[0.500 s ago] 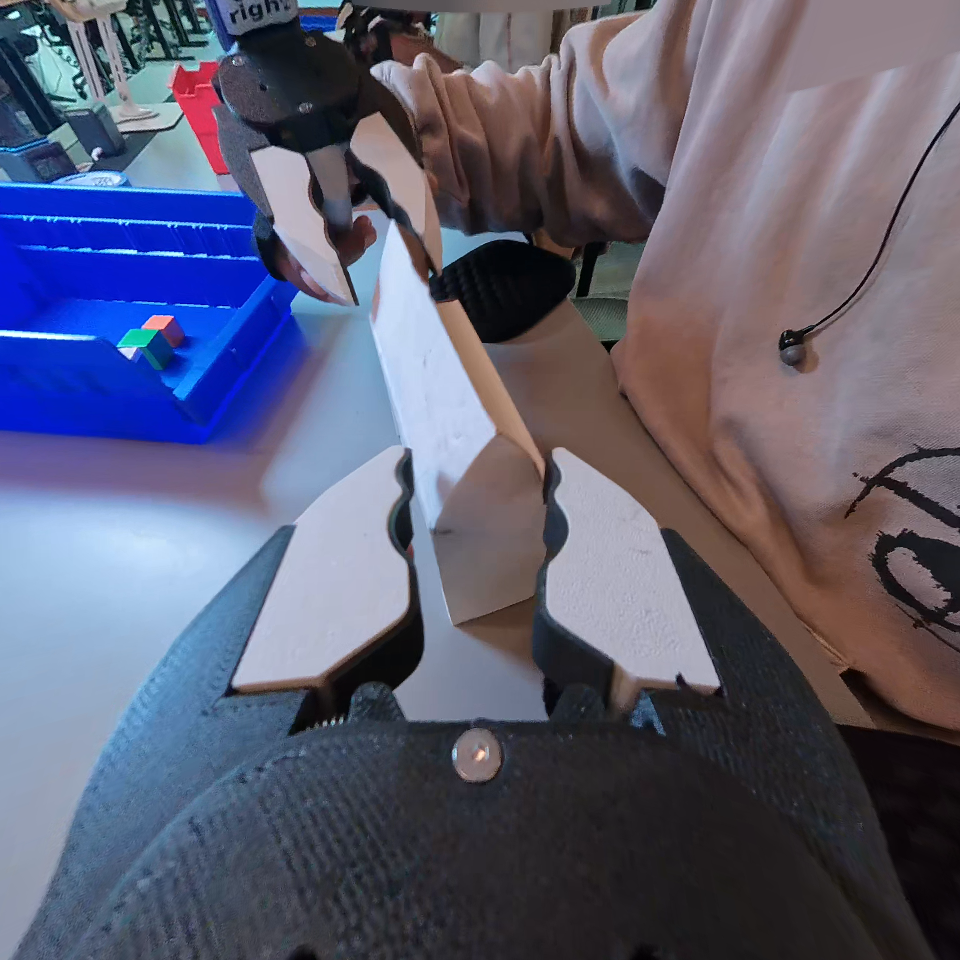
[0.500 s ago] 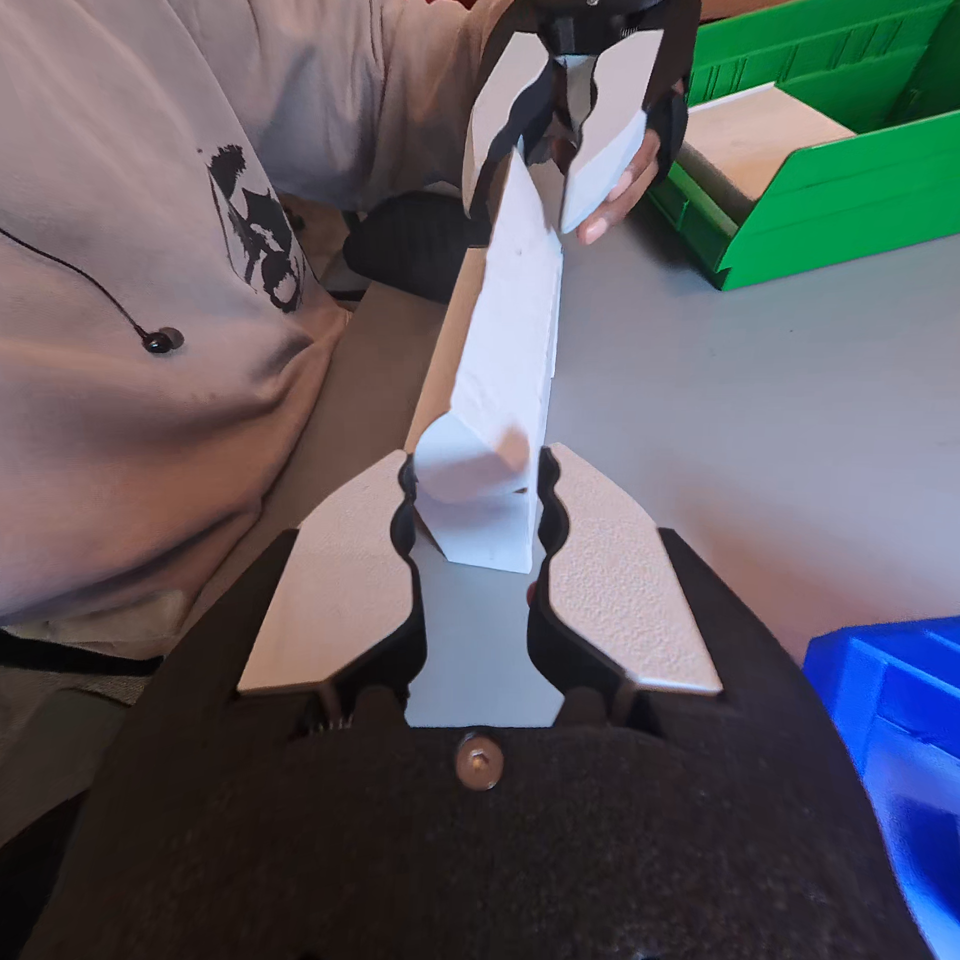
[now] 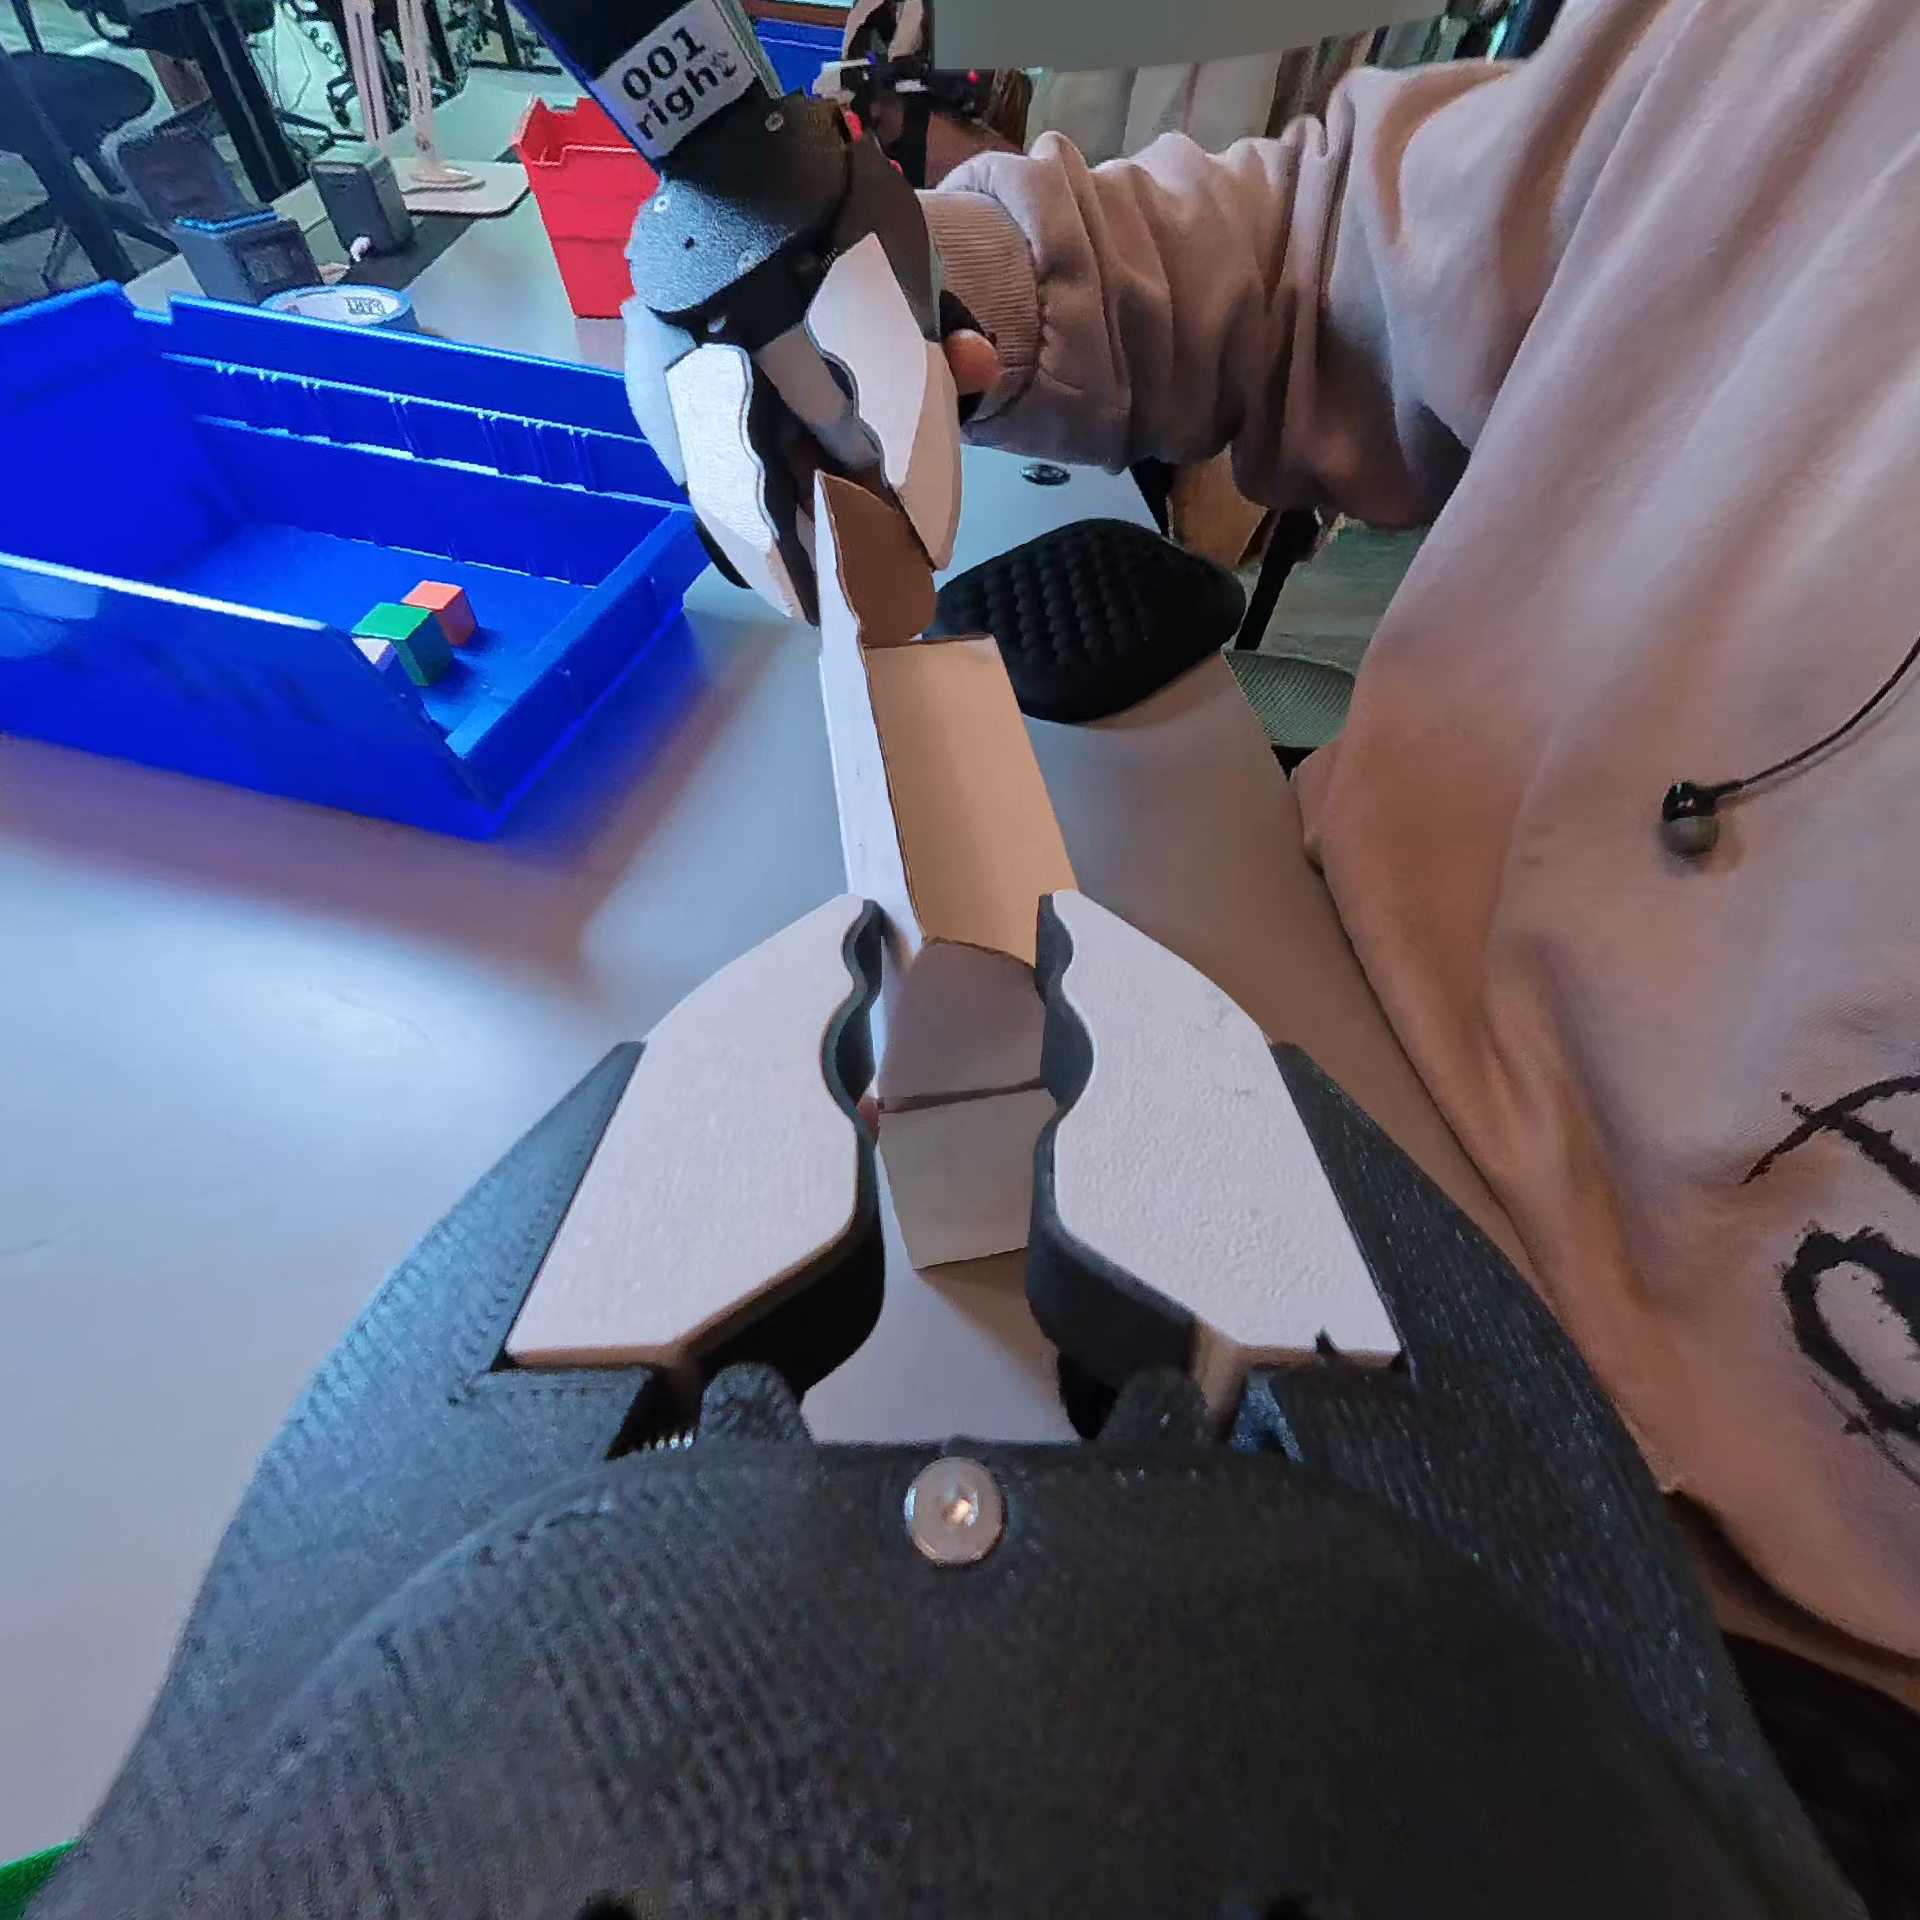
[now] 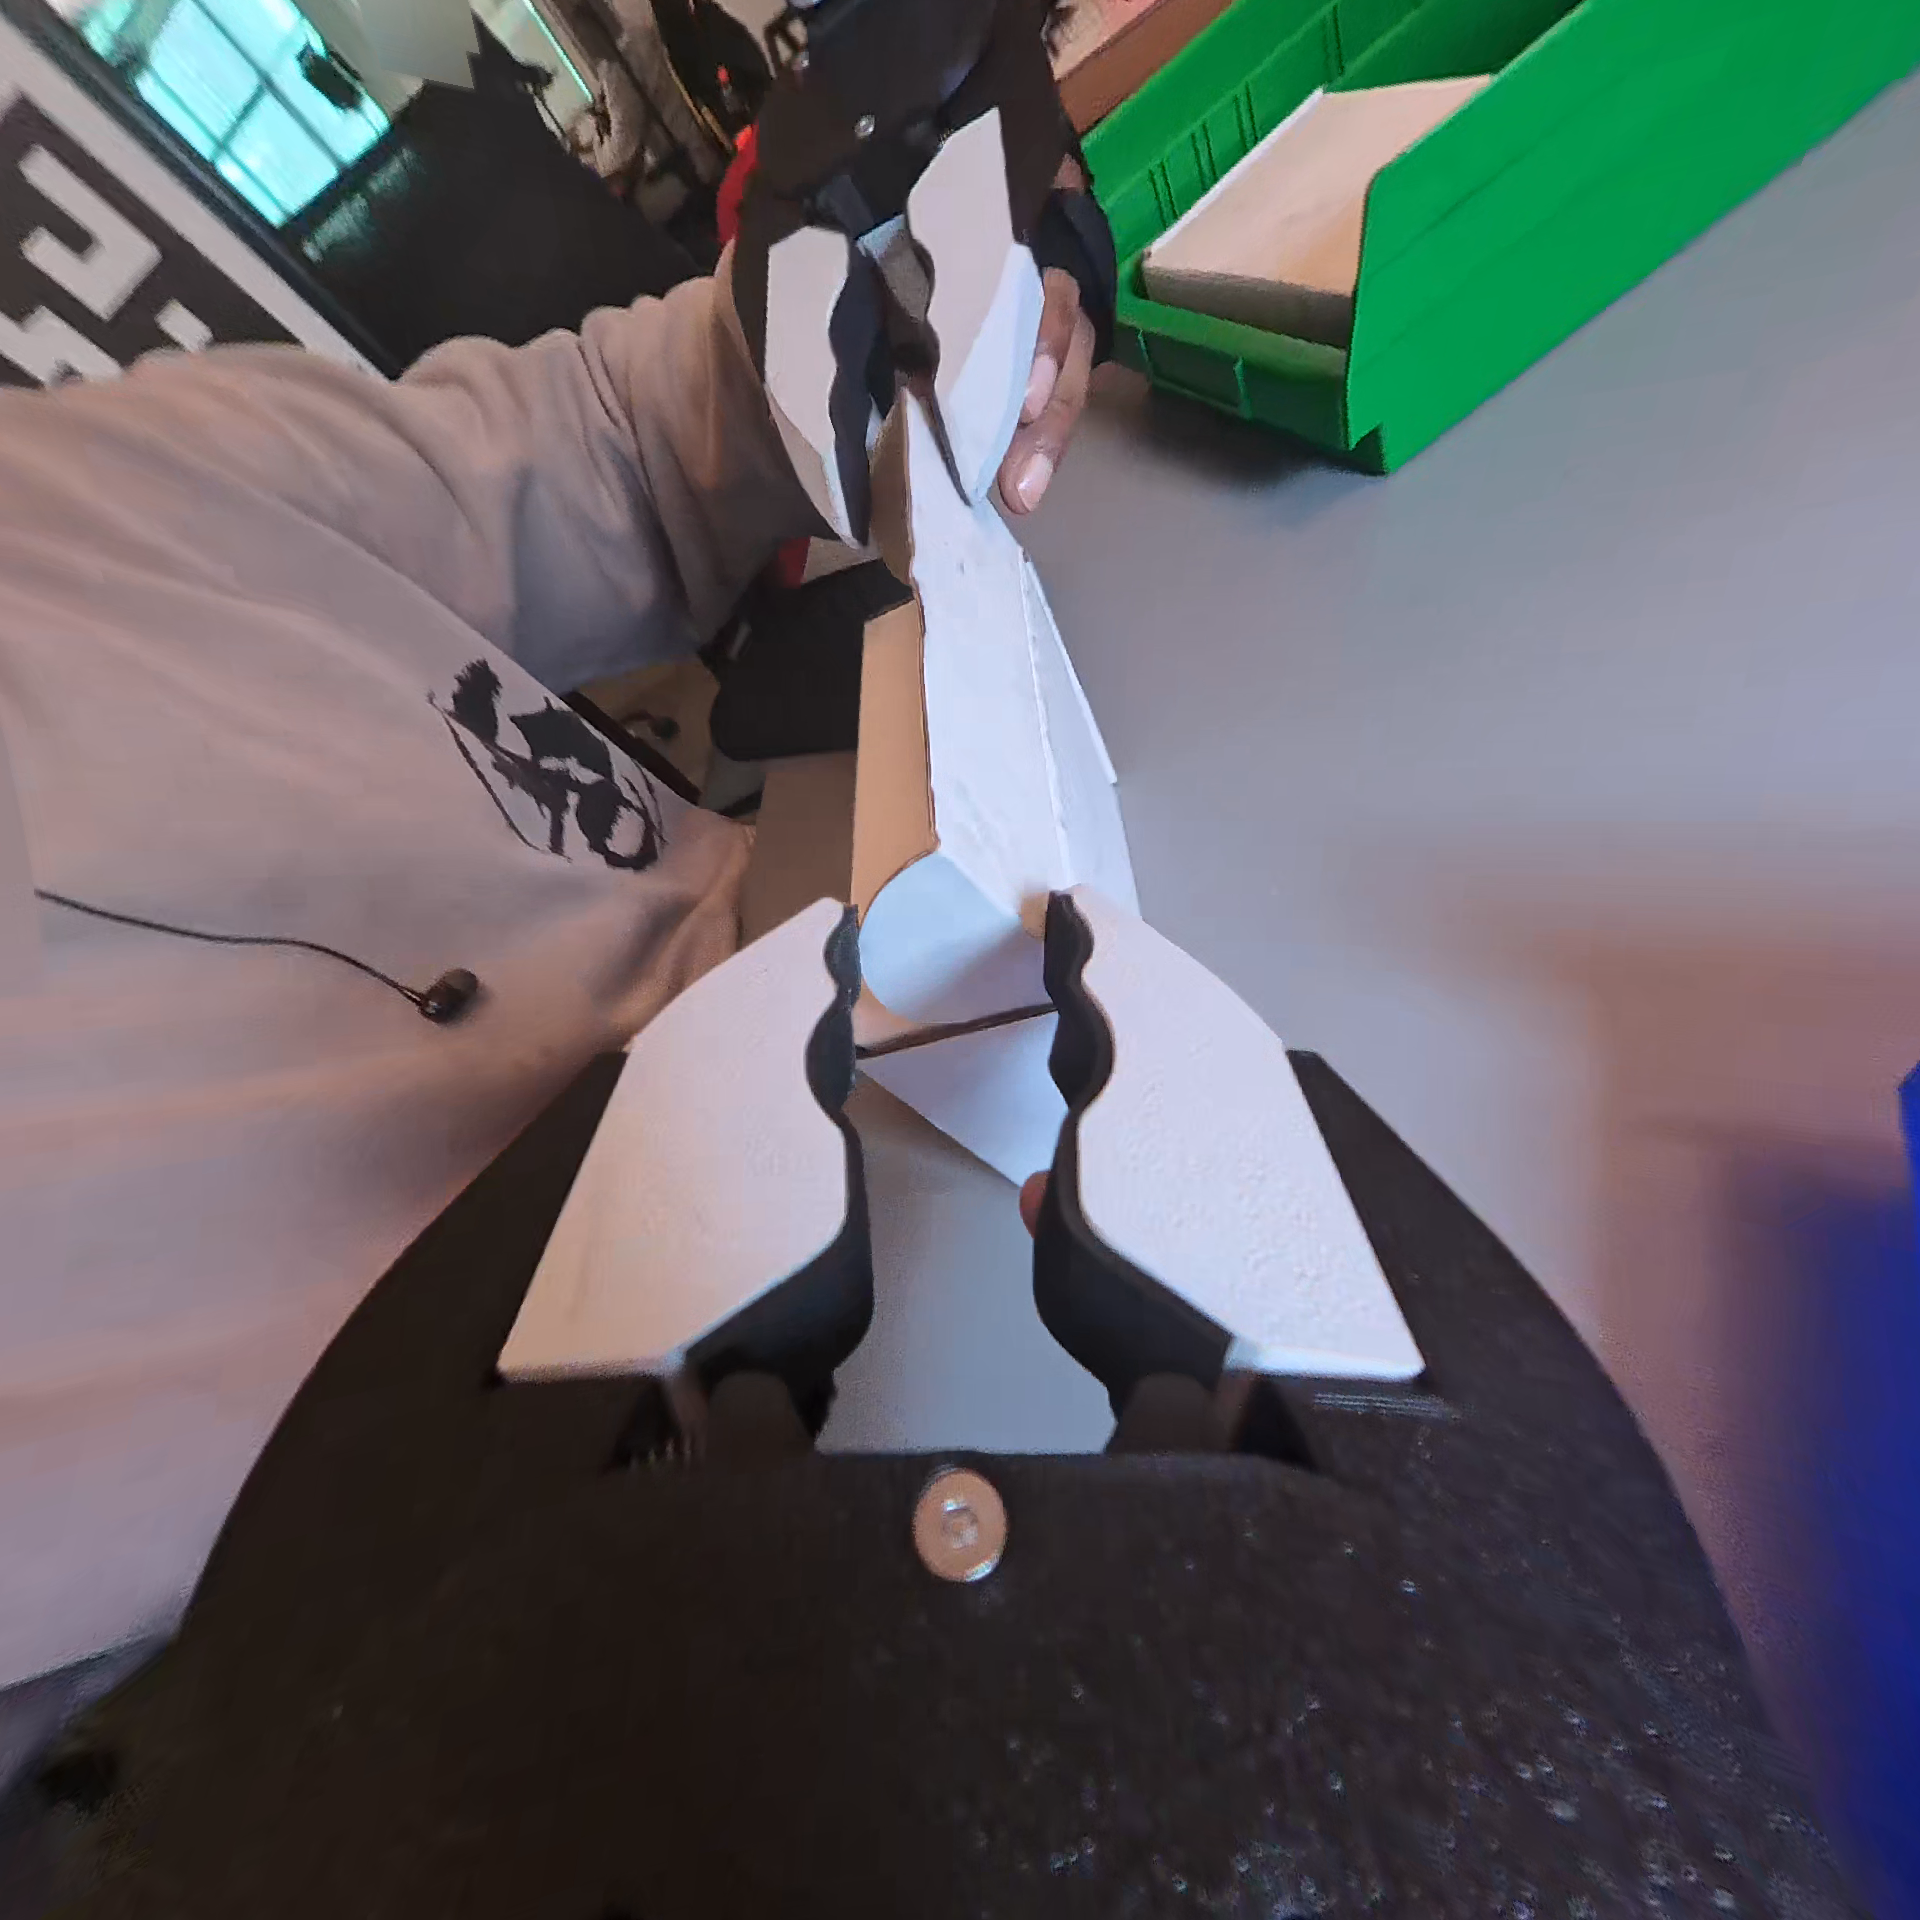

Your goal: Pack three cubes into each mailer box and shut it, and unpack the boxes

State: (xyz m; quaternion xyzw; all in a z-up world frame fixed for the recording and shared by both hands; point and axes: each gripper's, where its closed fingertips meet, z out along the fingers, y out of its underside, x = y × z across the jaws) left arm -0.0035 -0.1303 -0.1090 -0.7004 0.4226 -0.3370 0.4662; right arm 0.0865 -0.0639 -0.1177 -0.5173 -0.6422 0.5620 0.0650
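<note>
A white mailer box (image 3: 956, 748) with a brown inside is held in the air between both grippers, partly folded open. My left gripper (image 3: 956, 925) is shut on its near end flap. My right gripper (image 3: 864, 577) is shut on the far end flap. In the right wrist view the box (image 4: 997, 707) runs from my right gripper (image 4: 951, 914) up to the left gripper (image 4: 914, 499). A green cube (image 3: 400, 629), a red cube (image 3: 442, 603) and a pale cube (image 3: 376, 652) lie in the blue bin (image 3: 312, 499).
A green bin (image 4: 1558, 208) at the far right holds a flat folded box (image 4: 1299, 197). A red bin (image 3: 582, 208) stands behind the blue one. The person's torso and sleeves are close beside the box. The grey table (image 3: 260, 1039) lies below. Across from one pair of fingers to the other is roughly 12 centimeters. The green cube (image 3: 400, 629) is closer to my right gripper, around 25 centimeters from its tips; the left tips are 35 centimeters off.
The box has turned and spread open, so its brown inside now shows in the left wrist view. Both grippers have kept their hold and tilted. The right wrist view has swung and is blurred.
</note>
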